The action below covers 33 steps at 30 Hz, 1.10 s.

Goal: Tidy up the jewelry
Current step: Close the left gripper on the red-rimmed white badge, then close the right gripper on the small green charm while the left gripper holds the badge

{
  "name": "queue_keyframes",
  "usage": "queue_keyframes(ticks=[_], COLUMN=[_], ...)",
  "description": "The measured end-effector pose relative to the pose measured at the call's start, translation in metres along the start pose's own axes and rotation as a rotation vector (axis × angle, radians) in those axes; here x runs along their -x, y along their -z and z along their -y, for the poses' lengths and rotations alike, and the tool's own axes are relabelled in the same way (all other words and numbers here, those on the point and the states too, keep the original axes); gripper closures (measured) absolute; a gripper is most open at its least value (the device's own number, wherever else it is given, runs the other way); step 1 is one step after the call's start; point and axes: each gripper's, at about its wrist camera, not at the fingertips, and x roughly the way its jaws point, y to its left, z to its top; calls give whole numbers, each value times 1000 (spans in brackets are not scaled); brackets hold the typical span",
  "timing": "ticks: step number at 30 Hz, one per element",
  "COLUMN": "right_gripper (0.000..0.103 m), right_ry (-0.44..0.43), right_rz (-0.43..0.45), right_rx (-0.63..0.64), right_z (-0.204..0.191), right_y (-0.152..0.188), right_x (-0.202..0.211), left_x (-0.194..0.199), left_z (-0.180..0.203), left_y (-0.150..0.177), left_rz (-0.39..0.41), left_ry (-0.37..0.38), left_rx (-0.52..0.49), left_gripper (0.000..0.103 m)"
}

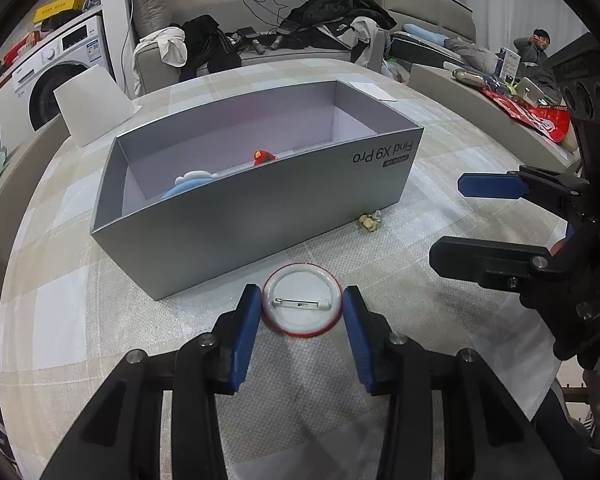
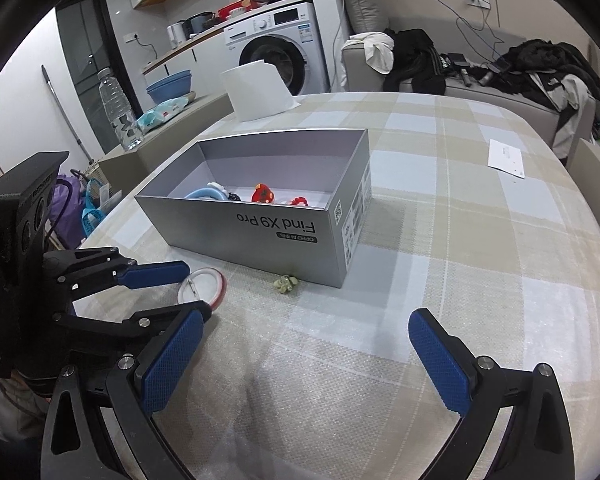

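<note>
A round white pin badge [image 1: 302,304] with a red rim lies face down on the table, pin side up. My left gripper [image 1: 302,308] straddles it, one blue pad on each side, touching or nearly touching its rim; it also shows in the right wrist view [image 2: 188,292]. The badge [image 2: 204,286] sits in front of an open silver box [image 1: 256,204] marked "Find X9 Pro" that holds a blue piece [image 1: 194,182] and a red piece [image 1: 265,157]. A small pale yellow trinket [image 1: 369,222] lies by the box's near wall. My right gripper [image 2: 304,356] is open and empty over the table.
The table has a checked cloth [image 2: 480,240]. A white folded card [image 2: 256,90] stands behind the box and a paper slip [image 2: 506,159] lies at the far right. A water bottle [image 2: 118,110], washing machine [image 2: 276,50] and a sofa with clothes [image 2: 500,68] are beyond the table.
</note>
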Motion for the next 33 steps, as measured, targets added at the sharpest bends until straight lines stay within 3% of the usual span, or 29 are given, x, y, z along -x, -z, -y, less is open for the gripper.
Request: queue_keyframes(ticks=[16, 26, 33], right_gripper=[2, 63, 71], right_ry=[-27, -34, 19], right_rz=[-4, -50, -79], right_rx=[21, 110, 145], right_z=[-5, -27, -34], right_y=[1, -6, -9], right_x=[1, -18, -31], left_x=[23, 27, 25], left_z=[-4, -14, -16], left_y=[3, 2, 2], left_rz=[86, 115, 111], left_ry=[-34, -59, -59], left_rx=[27, 69, 72], left_gripper=[67, 67, 67])
